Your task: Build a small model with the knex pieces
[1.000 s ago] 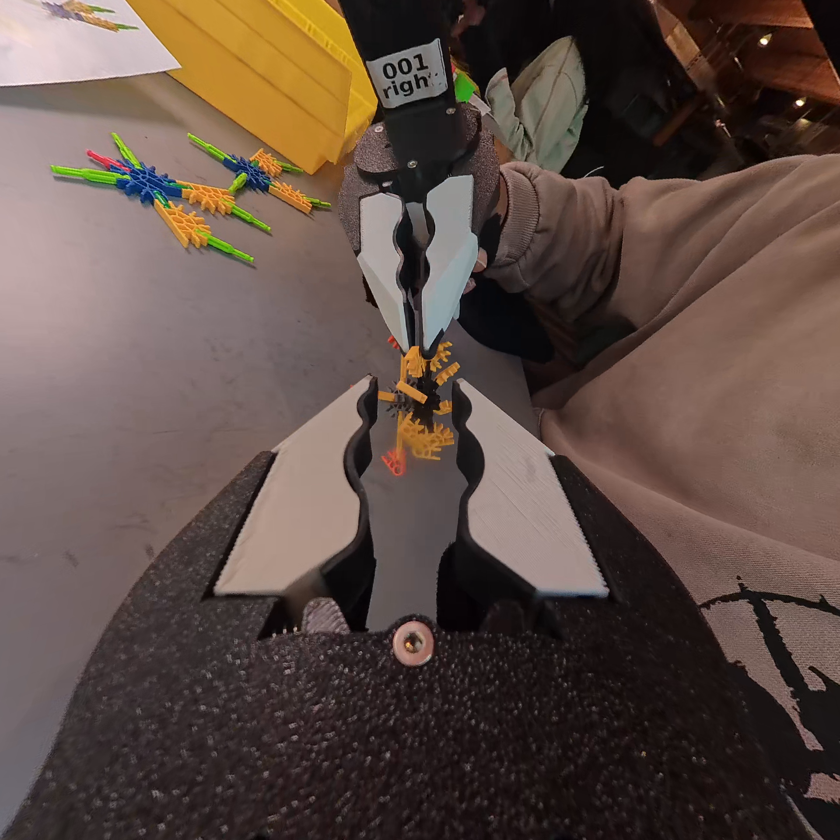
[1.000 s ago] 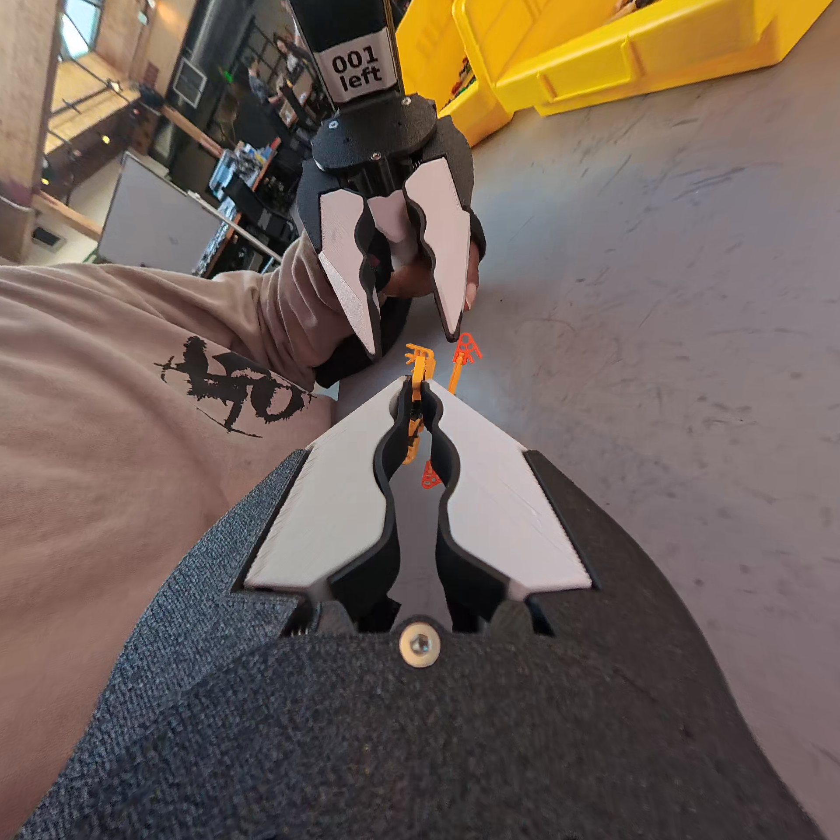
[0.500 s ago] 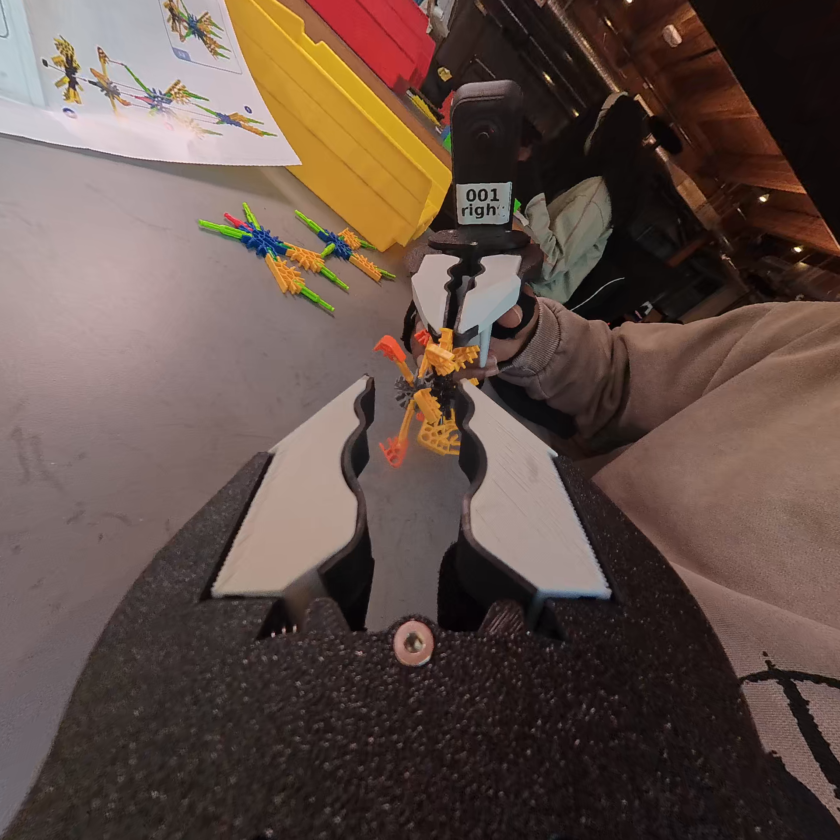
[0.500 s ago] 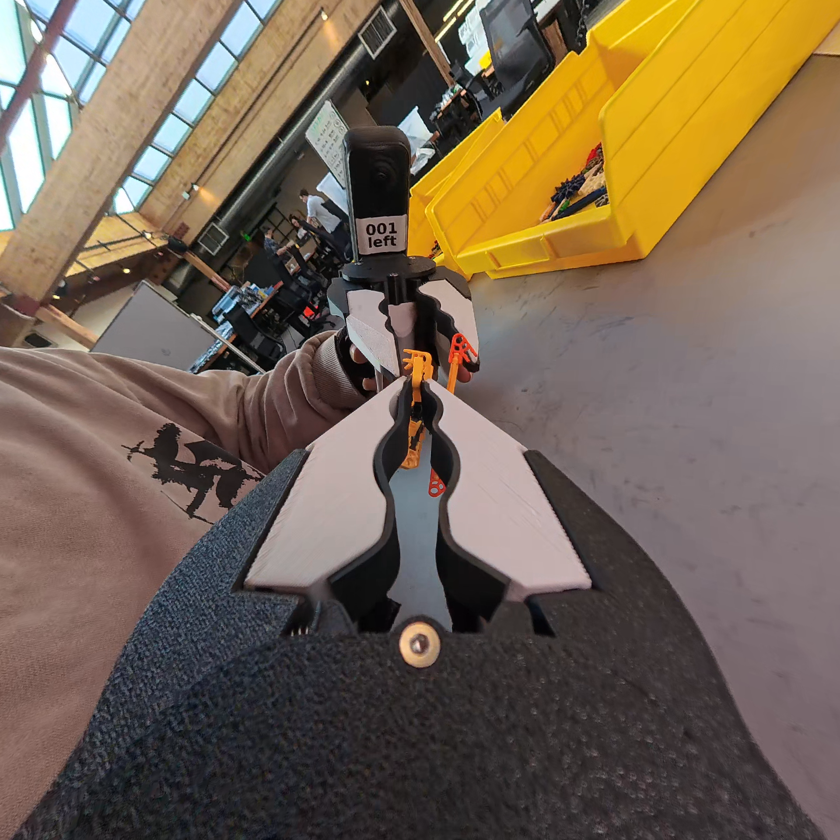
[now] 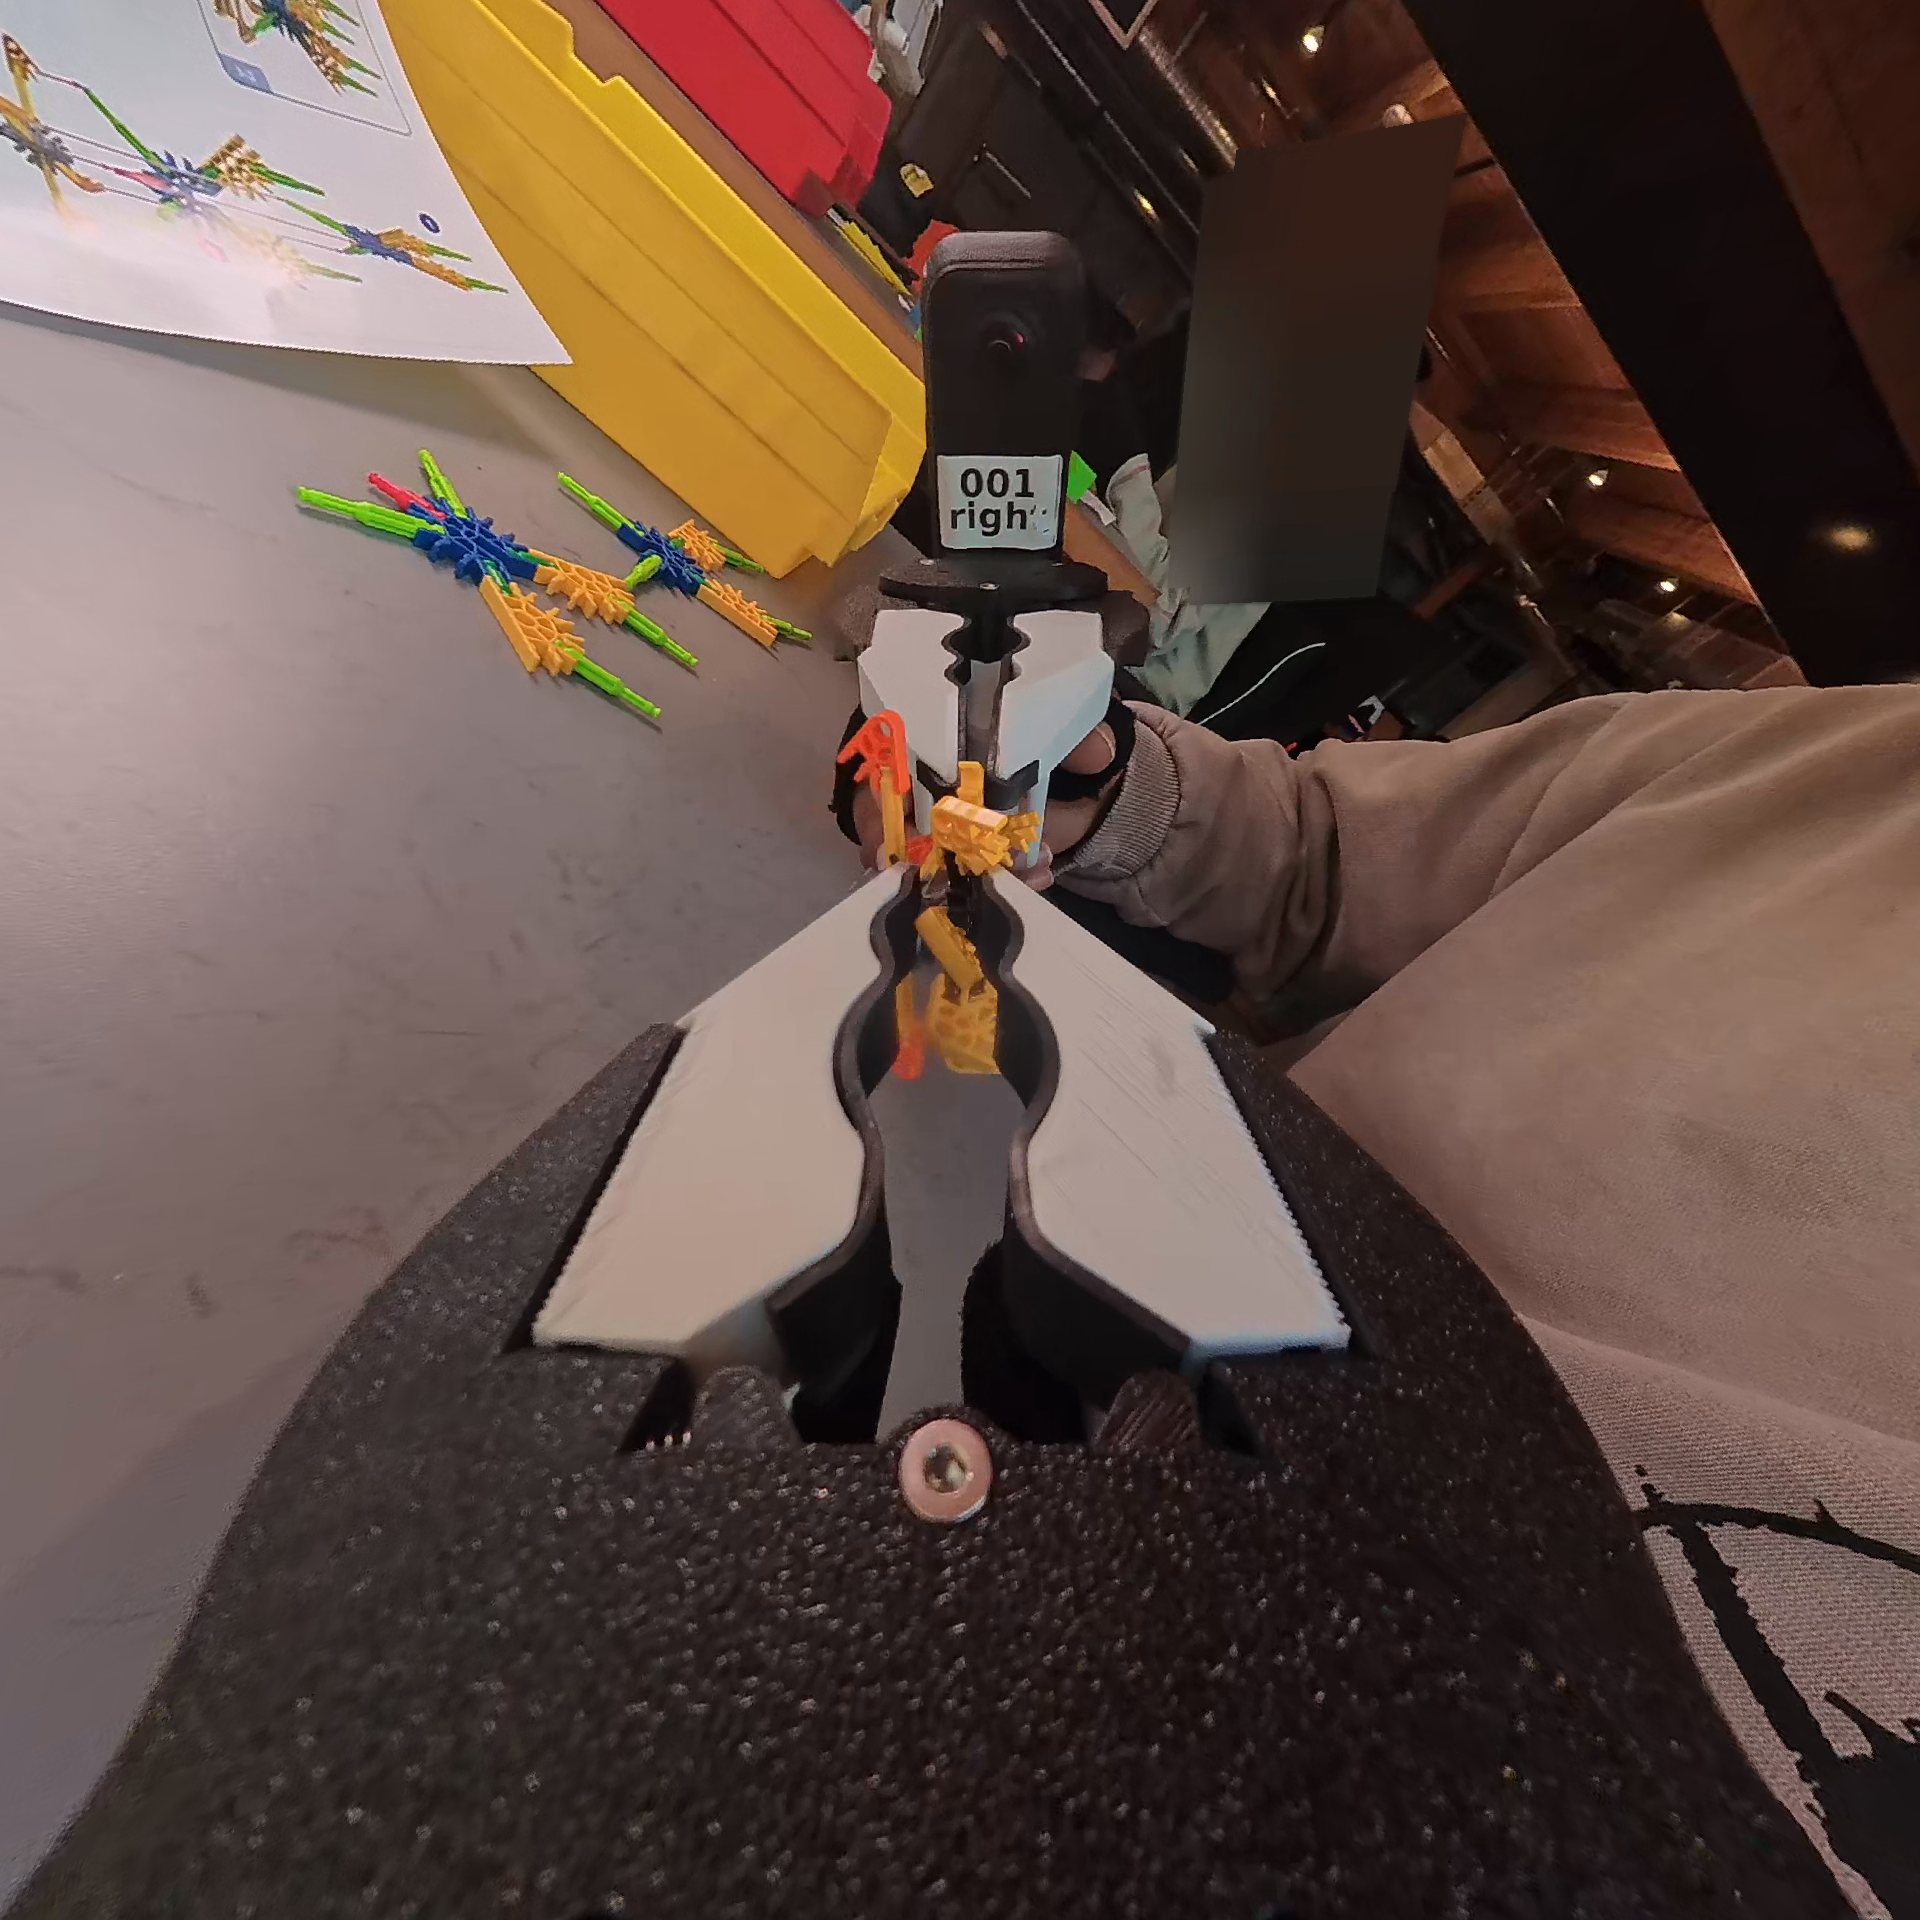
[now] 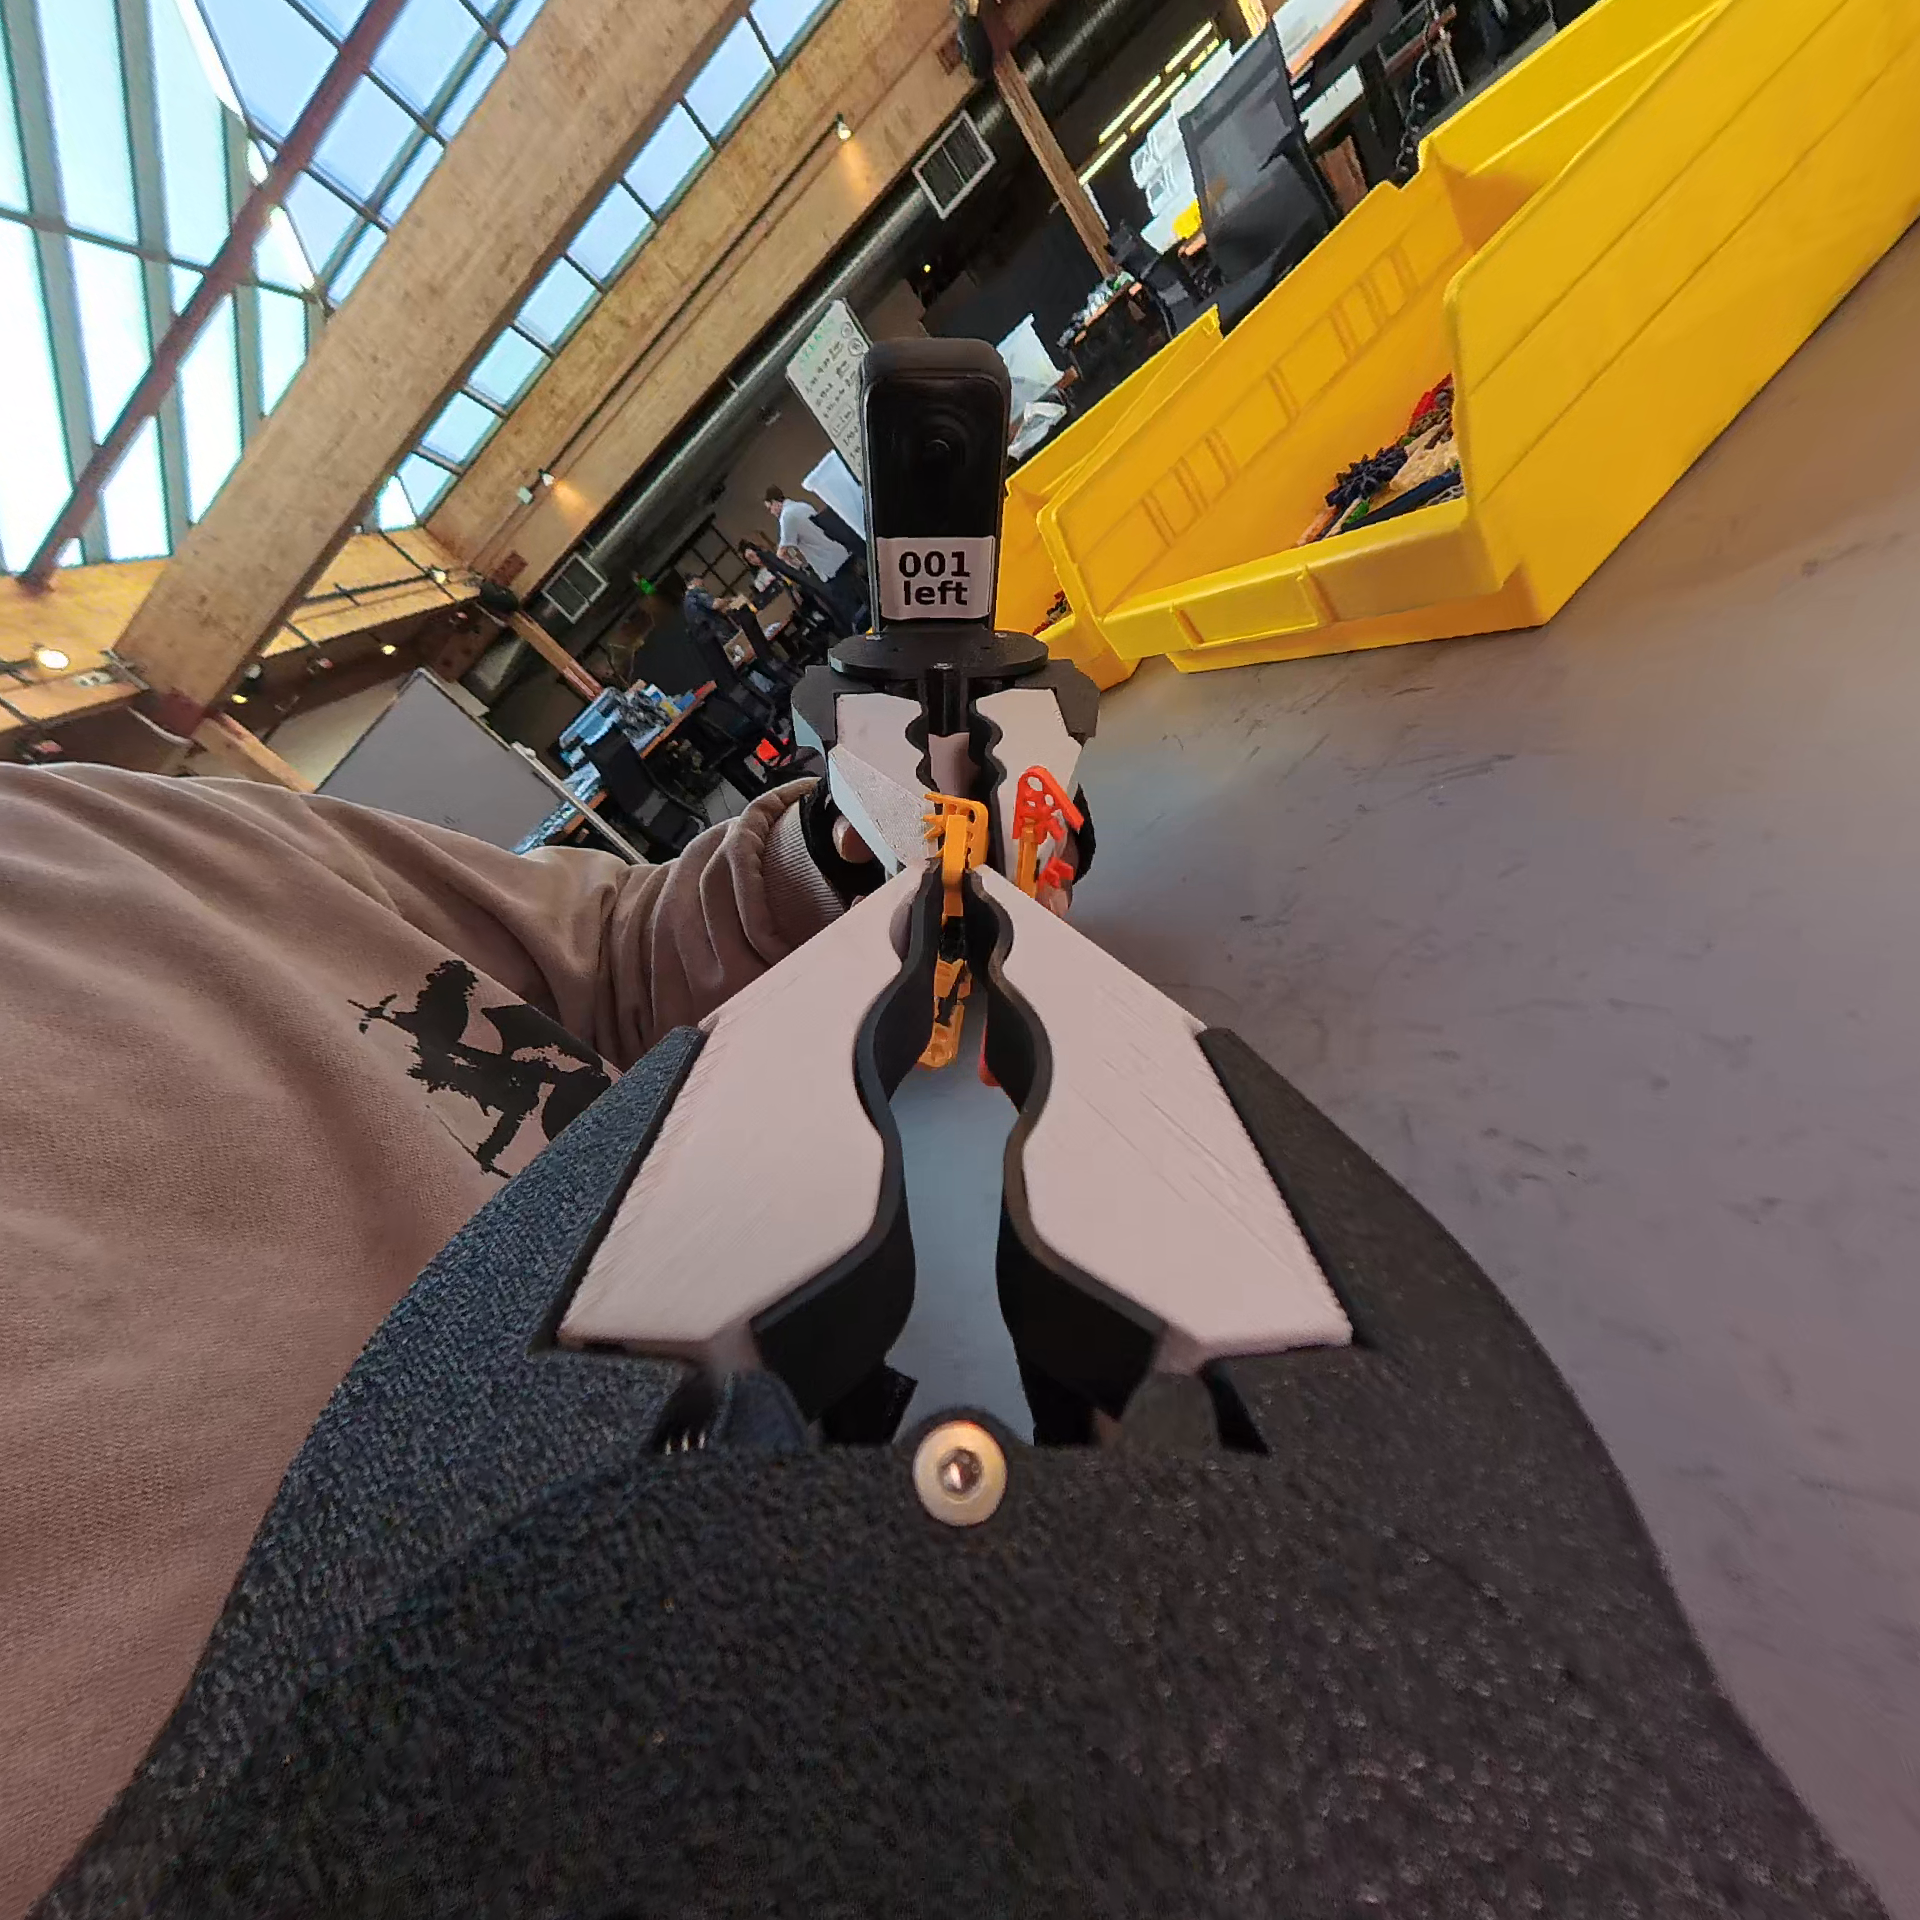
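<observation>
The orange-and-yellow toy assembly (image 5: 961,842), raised above the grey table (image 5: 312,935), I grip from both sides: left gripper (image 5: 948,883) and right gripper (image 6: 951,883) each closed on it.

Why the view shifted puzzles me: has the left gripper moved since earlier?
Yes. The left gripper tilted up: the yellow bin now sits lower in its view.

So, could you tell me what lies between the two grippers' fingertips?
Only the small yellow-and-orange toy assembly spans it; the left gripper and right gripper both pinch it, as both wrist views show.
</observation>
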{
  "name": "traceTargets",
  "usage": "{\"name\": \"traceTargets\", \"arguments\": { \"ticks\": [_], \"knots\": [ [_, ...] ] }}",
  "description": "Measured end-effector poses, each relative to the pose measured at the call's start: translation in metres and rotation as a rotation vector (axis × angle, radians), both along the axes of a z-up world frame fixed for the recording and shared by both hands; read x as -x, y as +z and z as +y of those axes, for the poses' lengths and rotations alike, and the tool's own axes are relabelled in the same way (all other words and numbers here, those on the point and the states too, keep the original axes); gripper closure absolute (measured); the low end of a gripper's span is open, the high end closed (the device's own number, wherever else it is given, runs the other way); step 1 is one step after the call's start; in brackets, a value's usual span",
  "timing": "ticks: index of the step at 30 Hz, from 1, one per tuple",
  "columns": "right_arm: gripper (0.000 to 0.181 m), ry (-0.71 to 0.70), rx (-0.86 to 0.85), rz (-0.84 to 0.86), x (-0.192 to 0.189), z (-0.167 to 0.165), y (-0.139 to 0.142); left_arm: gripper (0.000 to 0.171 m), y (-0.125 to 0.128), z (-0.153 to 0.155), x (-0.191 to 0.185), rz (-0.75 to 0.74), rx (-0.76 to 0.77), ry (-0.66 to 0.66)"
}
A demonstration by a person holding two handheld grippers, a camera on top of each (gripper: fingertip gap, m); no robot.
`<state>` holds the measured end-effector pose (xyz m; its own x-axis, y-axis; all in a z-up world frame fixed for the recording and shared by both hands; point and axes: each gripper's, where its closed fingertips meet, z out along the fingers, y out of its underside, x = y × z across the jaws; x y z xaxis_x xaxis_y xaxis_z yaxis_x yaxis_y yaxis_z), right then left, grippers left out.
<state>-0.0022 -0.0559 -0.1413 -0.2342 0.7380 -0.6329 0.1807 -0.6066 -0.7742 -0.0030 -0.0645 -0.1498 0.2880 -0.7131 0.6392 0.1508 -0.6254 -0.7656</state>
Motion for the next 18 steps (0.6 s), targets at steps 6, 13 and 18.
{"name": "traceTargets", "arguments": {
  "ticks": [6, 13, 18],
  "knots": [
    [0.18, 0.027, 0.031, -0.006, -0.0017, -0.0015, -0.0019, 0.164, 0.0008, -0.0035, -0.002, -0.009, 0.015, -0.025],
    [0.179, 0.072, -0.009, -0.028, -0.0043, -0.0052, -0.0039, 0.164, -0.0012, -0.0069, -0.0049, -0.011, 0.031, -0.054],
    [0.18, 0.047, -0.019, -0.021, -0.0046, -0.002, -0.0015, 0.157, 0.0007, -0.0073, -0.0066, -0.016, 0.016, -0.055]
  ]
}}
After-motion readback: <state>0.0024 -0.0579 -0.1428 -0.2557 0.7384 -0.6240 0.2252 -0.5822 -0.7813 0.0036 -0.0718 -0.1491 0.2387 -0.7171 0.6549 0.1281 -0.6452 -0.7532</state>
